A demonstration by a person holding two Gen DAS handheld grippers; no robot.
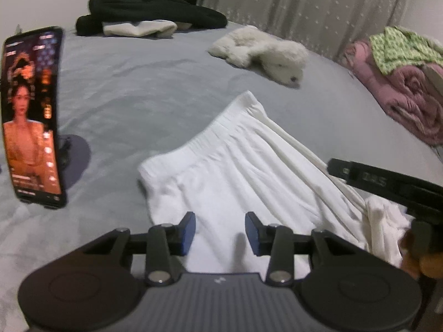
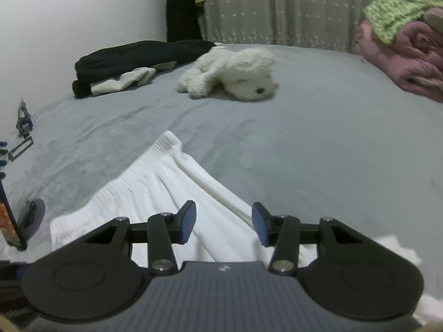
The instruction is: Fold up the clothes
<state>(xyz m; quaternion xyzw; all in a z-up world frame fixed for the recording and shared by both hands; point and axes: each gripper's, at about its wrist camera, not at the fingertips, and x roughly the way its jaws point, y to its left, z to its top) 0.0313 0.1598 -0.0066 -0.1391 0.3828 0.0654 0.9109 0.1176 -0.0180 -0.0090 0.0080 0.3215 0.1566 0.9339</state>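
A white pleated garment (image 1: 235, 166) with an elastic waistband lies spread on the grey bed, waistband towards the far side. My left gripper (image 1: 220, 233) hovers over its near part, open, with nothing between its blue pads. In the left wrist view the other gripper's black body (image 1: 387, 185) reaches in from the right, next to a bunched white edge of the cloth (image 1: 384, 227). The right wrist view shows the same garment (image 2: 155, 193) below my right gripper (image 2: 223, 227), which is open and holds nothing.
A phone (image 1: 31, 116) on a stand stands upright at the left. A white plush toy (image 1: 263, 52) lies beyond the garment. Black and white clothes (image 1: 149, 13) are piled at the far left, a pink quilt with a green cloth (image 1: 404, 83) at the right. Small clips (image 2: 23, 127) lie at the bed's left edge.
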